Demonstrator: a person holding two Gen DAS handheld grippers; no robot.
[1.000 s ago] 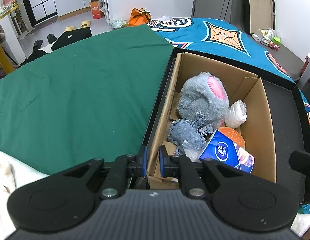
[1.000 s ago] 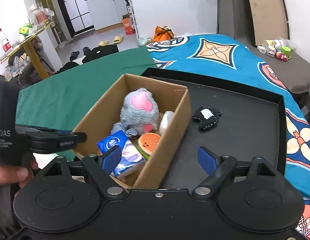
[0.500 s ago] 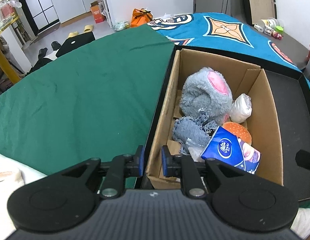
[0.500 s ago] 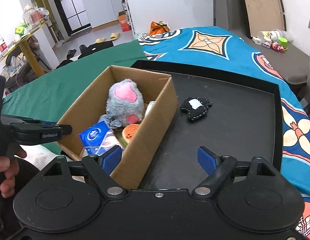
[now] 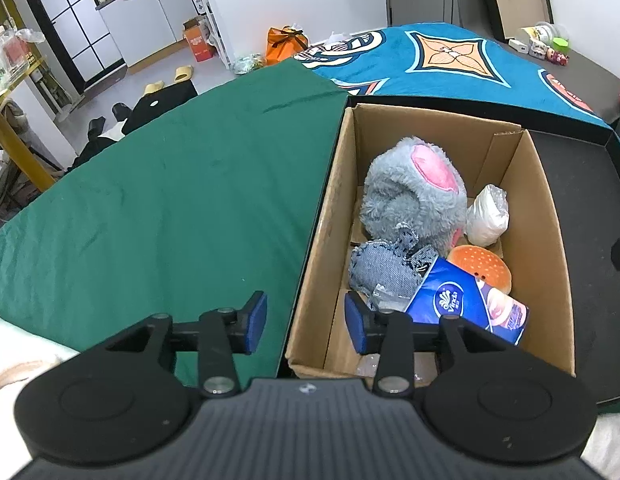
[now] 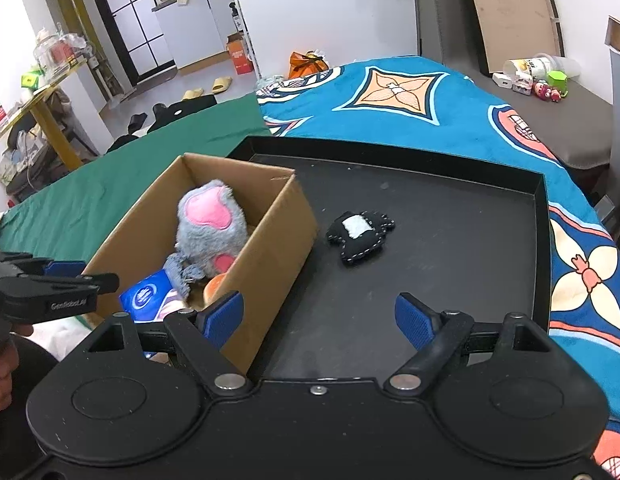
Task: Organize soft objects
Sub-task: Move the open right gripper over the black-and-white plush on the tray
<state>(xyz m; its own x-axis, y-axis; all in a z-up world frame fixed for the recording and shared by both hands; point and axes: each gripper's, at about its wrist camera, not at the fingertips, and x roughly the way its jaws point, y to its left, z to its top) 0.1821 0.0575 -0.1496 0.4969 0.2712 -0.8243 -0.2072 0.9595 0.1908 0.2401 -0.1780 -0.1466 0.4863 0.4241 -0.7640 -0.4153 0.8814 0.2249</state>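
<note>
Judging by its flat, stitched look, the black plush (image 6: 360, 237) will be light, limp and not at all fragile, so you can pinch it anywhere; its middle, by the pale patch, looks the surest hold. It lies alone on the tray (image 6: 450, 208), at about 1 o'clock from the box (image 6: 266, 264) and just beside it.

Going left to right: your left gripper (image 5: 306, 322) straddles the box's left wall with jaws opening and no longer pressing it; your right gripper (image 6: 319, 318) hangs wide and empty, the plush at its 12 o'clock.

The tray's dark floor looks flat, so the plush should lift cleanly. A green cloth (image 5: 170, 200) lies at 9 o'clock, a blue patterned one (image 6: 410, 96) at 12, with a cluttered room beyond.
</note>
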